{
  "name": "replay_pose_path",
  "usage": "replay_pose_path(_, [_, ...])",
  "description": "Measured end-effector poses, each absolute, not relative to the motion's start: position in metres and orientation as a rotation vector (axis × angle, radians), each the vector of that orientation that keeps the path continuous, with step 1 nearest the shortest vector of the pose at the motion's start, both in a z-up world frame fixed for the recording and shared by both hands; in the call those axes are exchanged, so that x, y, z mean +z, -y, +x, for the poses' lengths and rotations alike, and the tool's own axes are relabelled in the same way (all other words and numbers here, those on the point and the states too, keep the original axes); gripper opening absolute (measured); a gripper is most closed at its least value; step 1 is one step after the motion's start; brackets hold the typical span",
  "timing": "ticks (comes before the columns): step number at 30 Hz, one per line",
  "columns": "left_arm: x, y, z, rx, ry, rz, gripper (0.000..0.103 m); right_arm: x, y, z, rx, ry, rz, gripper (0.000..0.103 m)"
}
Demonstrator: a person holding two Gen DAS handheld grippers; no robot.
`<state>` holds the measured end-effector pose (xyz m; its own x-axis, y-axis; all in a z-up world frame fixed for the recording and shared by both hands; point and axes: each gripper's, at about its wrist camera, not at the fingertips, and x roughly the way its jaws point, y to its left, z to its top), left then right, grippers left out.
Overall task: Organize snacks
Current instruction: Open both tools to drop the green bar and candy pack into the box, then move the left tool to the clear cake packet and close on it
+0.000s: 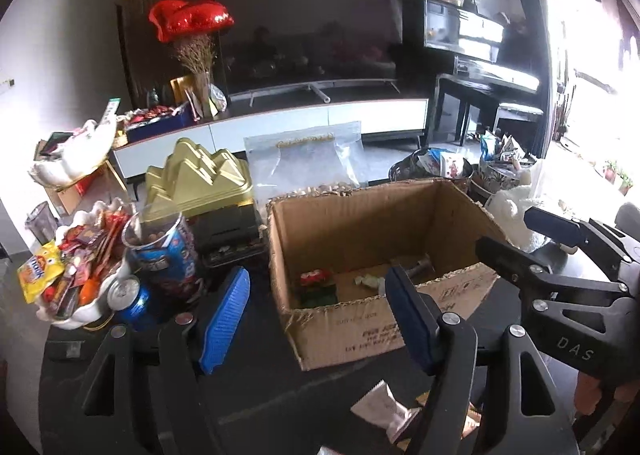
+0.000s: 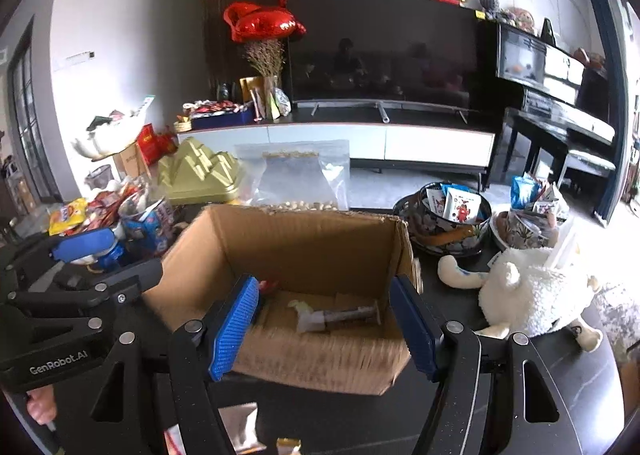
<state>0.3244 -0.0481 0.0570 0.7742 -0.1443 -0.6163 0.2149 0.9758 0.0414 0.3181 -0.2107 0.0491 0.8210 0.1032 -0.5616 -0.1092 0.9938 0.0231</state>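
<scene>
"DAS" on right gripper (image 1: 552, 255) ("GenRobot.AI" on left gripper (image 2: 106, 259))

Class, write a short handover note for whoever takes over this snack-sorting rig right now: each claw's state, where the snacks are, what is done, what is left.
Left claw: open, empty, in front of the cardboard box.
Right claw: open, empty, at the same box's near wall.
Done: a few wrapped snacks lie on the box floor.
Left: loose packets lie on the table nearest you; a white dish heaped with snacks sits left of the box, with a blue can beside it. Two bowls of packets stand to the right, by a plush sheep.
</scene>
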Motion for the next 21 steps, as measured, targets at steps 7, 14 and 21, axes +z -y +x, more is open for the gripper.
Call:
replay_pose_path(7, [0.066,0.034,0.288,-0.173,-0.62,0.105,0.07,0.06,0.198,0.281,0.131,-0.554,-0.02,0.069])
replay_pose_path(14, [0.071,0.023,0.248,-0.171,-0.586,0.114,0.072,0.06,0.186,0.246,0.148,-0.558,-0.002,0.069])
replay_pose_path(21, [0.069,0.012,0.217,-0.165,-0.563,0.129,0.074,0.052,0.176,0.218,0.166,-0.567,0.012,0.069])
